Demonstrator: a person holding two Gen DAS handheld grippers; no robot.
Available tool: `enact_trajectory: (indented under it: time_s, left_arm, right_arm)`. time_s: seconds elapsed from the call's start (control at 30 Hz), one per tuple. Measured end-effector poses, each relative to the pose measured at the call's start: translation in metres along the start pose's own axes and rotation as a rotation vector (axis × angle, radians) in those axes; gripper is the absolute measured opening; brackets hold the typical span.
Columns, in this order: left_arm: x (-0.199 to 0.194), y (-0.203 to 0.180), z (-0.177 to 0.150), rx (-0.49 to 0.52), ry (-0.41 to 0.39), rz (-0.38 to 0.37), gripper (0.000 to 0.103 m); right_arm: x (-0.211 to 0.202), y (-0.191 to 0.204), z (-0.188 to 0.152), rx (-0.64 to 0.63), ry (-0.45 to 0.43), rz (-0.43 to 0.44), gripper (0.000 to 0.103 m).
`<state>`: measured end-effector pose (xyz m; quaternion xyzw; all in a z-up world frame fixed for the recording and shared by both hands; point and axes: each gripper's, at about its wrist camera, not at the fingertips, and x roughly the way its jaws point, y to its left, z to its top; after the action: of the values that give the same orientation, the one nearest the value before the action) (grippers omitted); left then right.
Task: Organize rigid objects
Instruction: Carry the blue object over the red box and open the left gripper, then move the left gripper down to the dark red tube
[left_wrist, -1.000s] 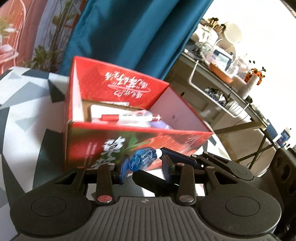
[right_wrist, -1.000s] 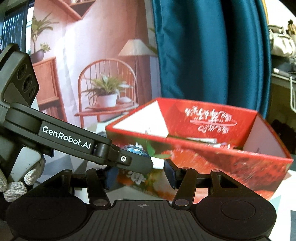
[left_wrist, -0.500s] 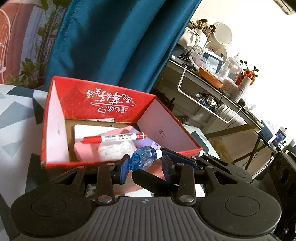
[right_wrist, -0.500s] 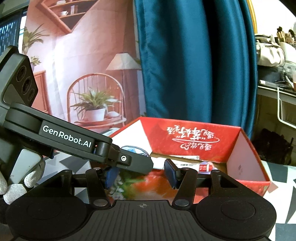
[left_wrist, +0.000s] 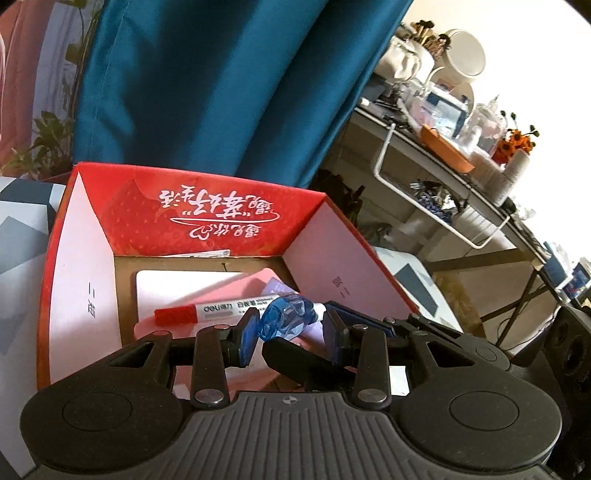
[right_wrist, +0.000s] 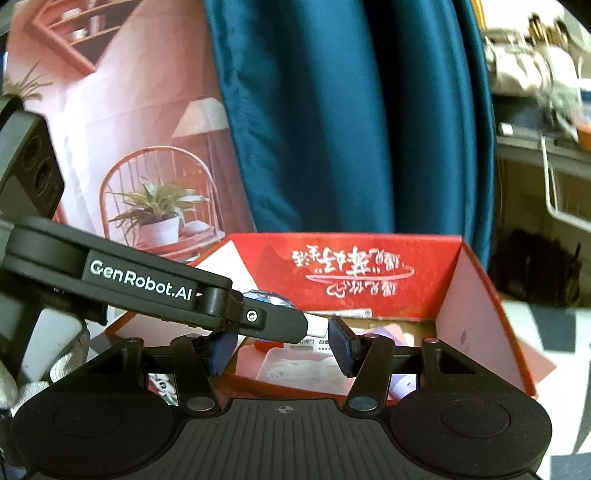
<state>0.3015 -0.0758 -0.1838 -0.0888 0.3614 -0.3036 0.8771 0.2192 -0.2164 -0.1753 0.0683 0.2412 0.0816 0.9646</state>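
1. Left tool (left_wrist: 291, 338): clenched on a small translucent blue plastic dispenser with a white tip (left_wrist: 286, 319). The left blue pad sits against the dispenser's blue body. The white tip lies toward the right pad.
2. The dispenser lies crosswise between the left tool's fingers, directly ahead of the tool body. From the right wrist view only its blue top (right_wrist: 266, 295) and white tip show past the left tool's black finger.
3. Right tool (right_wrist: 281, 347): jaws part-way apart. The left tool's finger and the dispenser's white tip lie in the gap between them. The right pad stands just beside the white tip. I cannot tell whether either pad presses on anything.
4. In the left wrist view the right tool comes in from the right. One of its black fingers passes under the dispenser, and its other blue pad is just right of the white tip.
5. An open-topped red cardboard box with white script on its far inner wall (left_wrist: 221, 210) lies ahead of and below both tools. The dispenser is held over the near part of the opening, clear of the contents.
6. Box contents, ahead of the left tool:
   - a white marker with a red cap (left_wrist: 207, 312), lying flat just beyond the left pad;
   - a flat white rectangular card (left_wrist: 184, 284) under it;
   - a pale pink sheet (left_wrist: 255, 282) to its right.
7. The box rests on a surface with a grey-and-white triangle pattern (left_wrist: 22, 229). A teal fabric curtain (left_wrist: 207, 92) hangs beyond the box.
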Motion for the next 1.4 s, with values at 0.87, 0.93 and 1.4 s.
enact_trajectory:
  time_s: [0.87,0.93,1.4]
  left_arm:
    - [-0.071,-0.008,-0.034,0.095,-0.168,0.139,0.046]
    - [-0.077,-0.013,-0.044,0.100,-0.188,0.137,0.046]
    - [-0.076,-0.013,-0.101,0.090,-0.135,0.075,0.046]
  right_arm:
    - [-0.067,-0.022,-0.015,0.007,-0.077,-0.136,0.050]
    - [-0.080,-0.024,-0.023,-0.010,-0.071,-0.165,0.050]
    - [-0.113,-0.036,-0.114,-0.018,0.197,-0.296,0.050]
